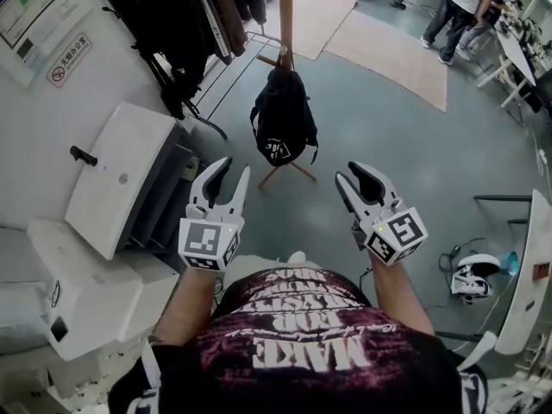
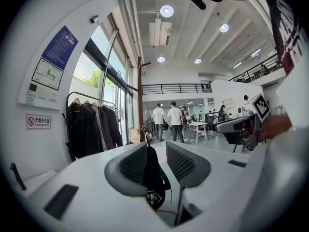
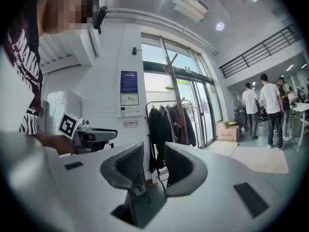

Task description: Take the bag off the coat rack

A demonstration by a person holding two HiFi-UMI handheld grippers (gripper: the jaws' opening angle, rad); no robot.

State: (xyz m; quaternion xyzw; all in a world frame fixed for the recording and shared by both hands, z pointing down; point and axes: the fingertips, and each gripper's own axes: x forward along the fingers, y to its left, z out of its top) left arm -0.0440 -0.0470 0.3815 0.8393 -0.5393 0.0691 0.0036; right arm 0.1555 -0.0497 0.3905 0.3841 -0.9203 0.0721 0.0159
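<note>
Bag (image 1: 282, 119): a black, soft fabric sack with a pale patch low on its face. It hangs limp in a teardrop sag from a peg of the coat rack (image 1: 285, 11), straight ahead of both grippers and well apart from them. In the left gripper view it shows through the gap between that gripper's jaws, but far beyond them.

The left gripper (image 1: 231, 169) and right gripper (image 1: 349, 173) are held side by side with their jaws spread moderately wide and nothing in either.

The rack is a slim wooden pole with angled pegs and thin splayed feet, and it stands on smooth grey floor.

The likely risk is that pulling the bag outward instead of lifting its strap clear could snag the peg and tip the light rack. Pinching only a loose fold could let the slack cloth slide off the ribbed dark pads.
</note>
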